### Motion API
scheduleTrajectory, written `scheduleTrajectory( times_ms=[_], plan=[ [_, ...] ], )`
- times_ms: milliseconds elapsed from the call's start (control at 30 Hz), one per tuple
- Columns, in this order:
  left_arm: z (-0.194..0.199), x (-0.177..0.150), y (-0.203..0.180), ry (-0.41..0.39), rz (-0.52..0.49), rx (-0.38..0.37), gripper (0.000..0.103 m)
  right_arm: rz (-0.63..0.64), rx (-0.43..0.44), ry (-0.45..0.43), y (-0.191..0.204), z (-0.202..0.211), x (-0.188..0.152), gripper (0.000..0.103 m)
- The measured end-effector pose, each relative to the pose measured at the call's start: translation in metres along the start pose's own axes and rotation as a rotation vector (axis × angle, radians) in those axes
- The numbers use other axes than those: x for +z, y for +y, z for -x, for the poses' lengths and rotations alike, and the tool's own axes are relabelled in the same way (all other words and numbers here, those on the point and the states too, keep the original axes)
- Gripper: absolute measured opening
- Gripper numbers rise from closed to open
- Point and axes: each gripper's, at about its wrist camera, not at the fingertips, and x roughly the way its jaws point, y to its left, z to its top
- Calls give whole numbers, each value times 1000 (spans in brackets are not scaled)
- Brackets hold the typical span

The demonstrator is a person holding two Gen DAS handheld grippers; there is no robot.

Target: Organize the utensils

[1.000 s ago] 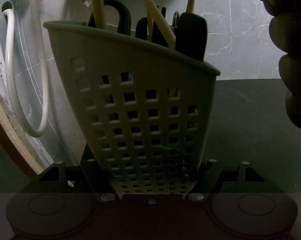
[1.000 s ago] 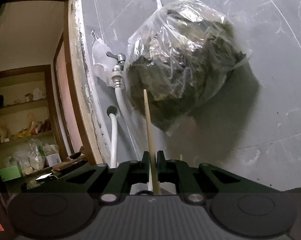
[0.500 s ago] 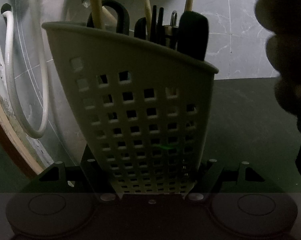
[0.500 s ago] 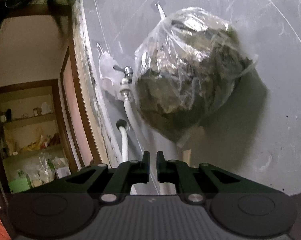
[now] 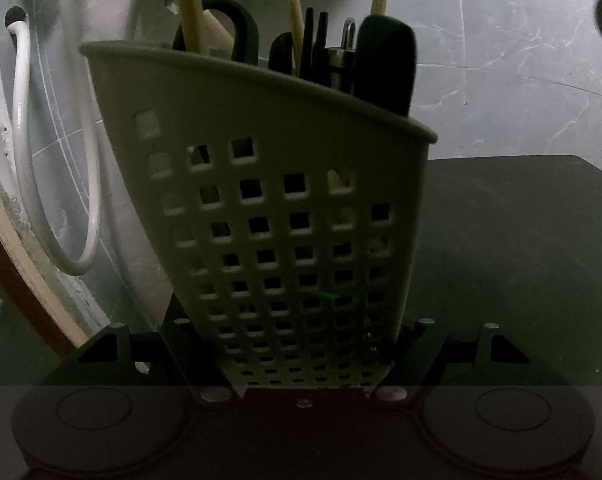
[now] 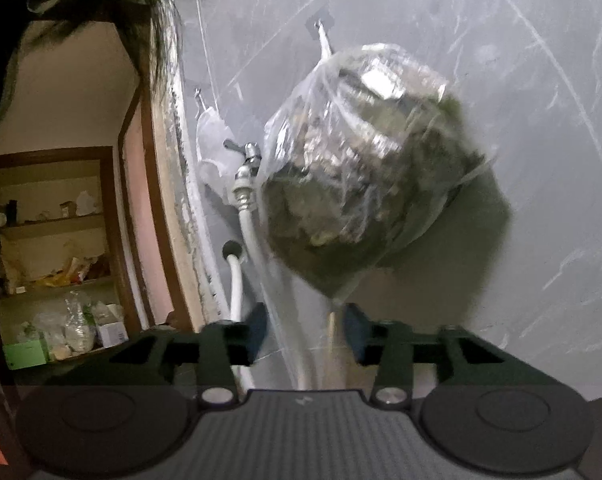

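Observation:
A white perforated utensil holder (image 5: pixel 285 208) fills the left wrist view. My left gripper (image 5: pixel 301 344) is shut on its lower part and holds it tilted. Wooden sticks (image 5: pixel 189 12), black handles (image 5: pixel 385 64) and a metal utensil (image 5: pixel 343 60) stand in it. My right gripper (image 6: pixel 305 334) is open and empty, raised and pointing at the wall. A wooden tip (image 6: pixel 332 326) shows low between its fingers, blurred.
A dark countertop (image 5: pixel 521 248) lies behind the holder, against a grey marble wall (image 5: pixel 501 60). A white hose (image 5: pixel 21 160) loops at the left. A plastic bag (image 6: pixel 365 168) hangs on the wall beside a tap (image 6: pixel 247 160). Shelves (image 6: pixel 49 264) stand at the far left.
My right gripper held a wooden chopstick, let it go and has opened and risen. The chopstick now stands in the holder. The hand at the right has withdrawn upward.

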Motion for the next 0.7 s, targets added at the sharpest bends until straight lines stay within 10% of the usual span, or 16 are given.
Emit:
scheduleTrajectory(
  times_ms=[200,700],
  plan=[
    [1,-1,-2,-3,2,11,79,37,-85,-16,-12,25,10,89],
    [26,-8,-3,-35,-3,34,102,37,-314,14,-19,77,15,103]
  ],
)
